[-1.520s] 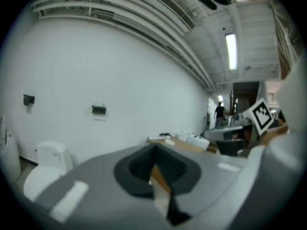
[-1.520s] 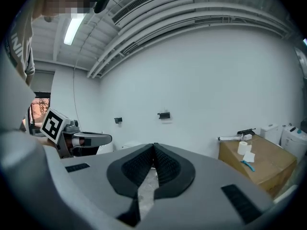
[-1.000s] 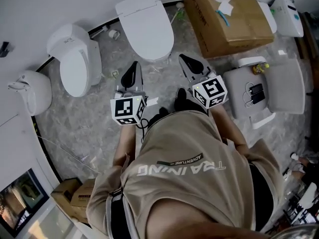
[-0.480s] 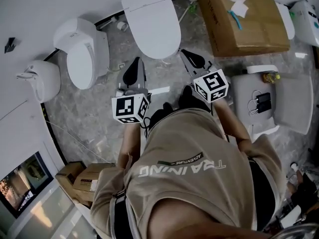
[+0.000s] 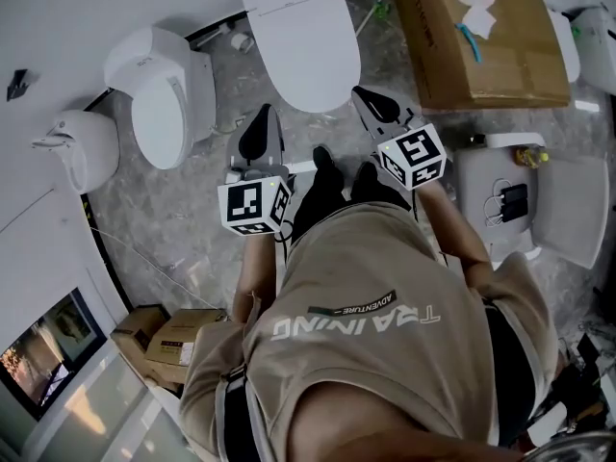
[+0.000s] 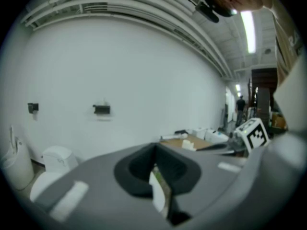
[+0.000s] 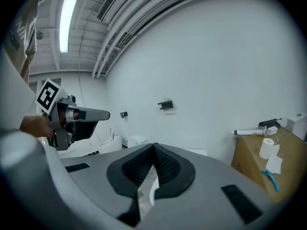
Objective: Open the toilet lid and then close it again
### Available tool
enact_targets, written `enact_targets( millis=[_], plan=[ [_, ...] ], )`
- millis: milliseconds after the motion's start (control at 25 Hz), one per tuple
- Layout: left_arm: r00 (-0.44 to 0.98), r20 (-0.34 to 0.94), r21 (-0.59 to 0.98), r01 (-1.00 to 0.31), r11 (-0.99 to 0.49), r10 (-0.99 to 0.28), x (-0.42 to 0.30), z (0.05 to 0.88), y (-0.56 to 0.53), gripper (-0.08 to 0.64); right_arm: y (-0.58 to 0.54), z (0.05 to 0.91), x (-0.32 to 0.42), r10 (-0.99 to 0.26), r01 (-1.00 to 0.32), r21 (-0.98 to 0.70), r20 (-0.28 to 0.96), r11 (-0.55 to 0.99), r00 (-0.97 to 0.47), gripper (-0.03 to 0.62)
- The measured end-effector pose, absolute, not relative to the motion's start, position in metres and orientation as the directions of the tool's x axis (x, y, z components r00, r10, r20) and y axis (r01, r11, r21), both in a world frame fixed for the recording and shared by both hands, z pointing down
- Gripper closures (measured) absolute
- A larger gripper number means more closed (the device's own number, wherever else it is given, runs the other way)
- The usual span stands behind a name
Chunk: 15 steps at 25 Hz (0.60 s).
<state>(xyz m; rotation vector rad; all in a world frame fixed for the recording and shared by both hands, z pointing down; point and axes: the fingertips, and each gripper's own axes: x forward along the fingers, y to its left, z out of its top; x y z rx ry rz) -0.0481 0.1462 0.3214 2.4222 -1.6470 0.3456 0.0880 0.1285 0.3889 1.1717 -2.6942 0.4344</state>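
A white toilet with its lid down stands against the wall at the top middle of the head view. My left gripper is held just short of its front rim, to the left, jaws shut and empty. On the other side my right gripper is likewise shut and empty, close to the bowl's front right edge. Neither touches the toilet. In the left gripper view the left gripper points at the bare wall. The right gripper does the same in its own view, where the toilet is mostly hidden behind the jaws.
A second white toilet and a third fixture stand to the left. A large cardboard box holding paper rolls is at the right, with loose white seat parts below it. Small boxes lie at lower left.
The person has stepped toward the toilet, so it sits higher in the head view and a dark shoe now shows between the grippers. Both grippers stay shut and keep their spacing.
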Motion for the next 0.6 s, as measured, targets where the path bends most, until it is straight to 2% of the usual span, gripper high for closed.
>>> enact_targets(
  millis=[400,600],
  plan=[
    [0.49,0.25,0.065,-0.869,-0.49,-0.835,-0.074,0.328,0.082,0.555,0.084,0.376,0.059,-0.749,-0.81,-0.1,0.329,0.578,-0.575,0.578],
    [0.558,0.266,0.099,-0.827,-0.553,-0.786,-0.089,0.342,0.057,0.555,0.065,0.376,0.047,-0.787,-0.855,-0.093,0.351,0.51,-0.508,0.578]
  ],
)
